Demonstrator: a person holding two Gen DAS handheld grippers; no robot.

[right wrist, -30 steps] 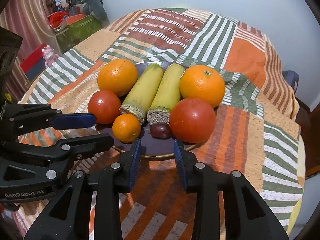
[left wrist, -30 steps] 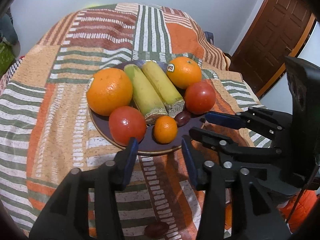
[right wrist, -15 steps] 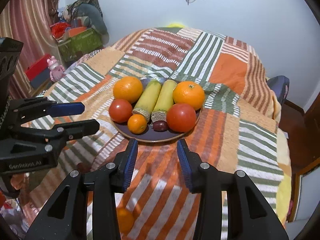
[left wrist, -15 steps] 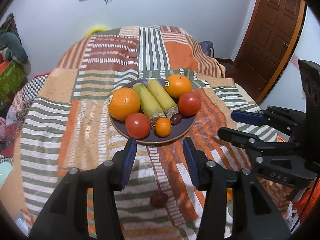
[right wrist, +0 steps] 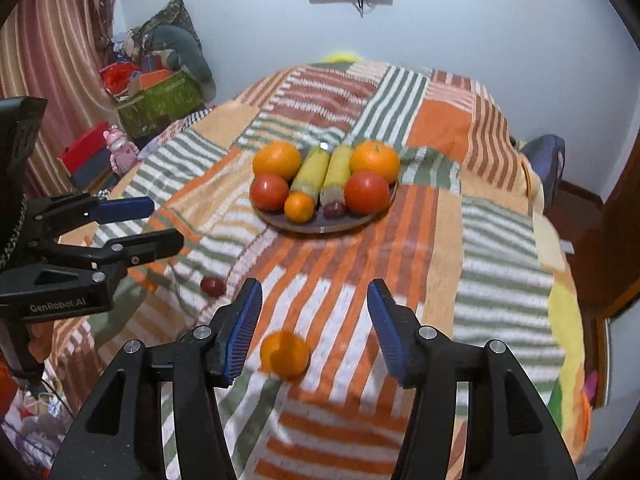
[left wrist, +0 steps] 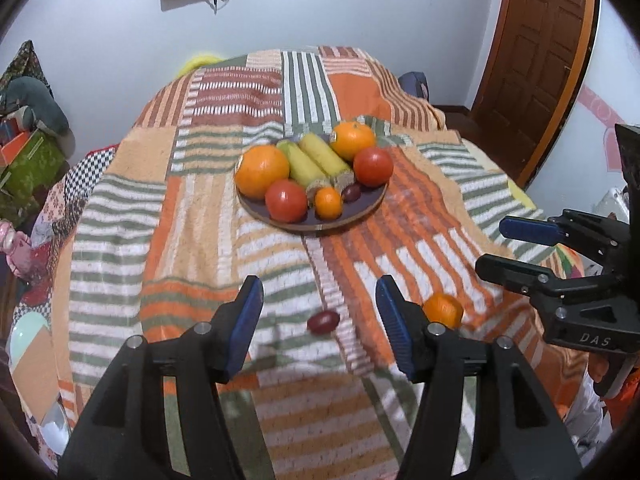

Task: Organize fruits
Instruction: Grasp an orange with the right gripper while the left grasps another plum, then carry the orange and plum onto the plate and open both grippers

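We have a worktop draped in a striped patchwork cloth that sags over the edges, and that soft, sloping cover is our first worry: round fruit set near the rim could roll off it. The dark plate sits well back from us and is already crowded with two big oranges, two yellow banana-like pieces, two red tomato-like fruits, a small orange and a dark grape, so anything we add could nudge a neighbour over the low rim. Both tools are empty. Our left hand-held gripper has its jaws opening with nothing pressed between the pads; our right hand-held gripper is likewise opening and holds nothing. Two pieces lie loose on the cloth, well apart from the plate: a loose small orange below the right gripper's jaws, and a loose dark grape below the left gripper's jaws. We judge these the remaining work. The orange is smooth and round, so a pinch off its middle could squirt it toward the near edge. The grape is the smallest and softest; too firm a squeeze could crush it, and pads snagging the cloth could drag it away.
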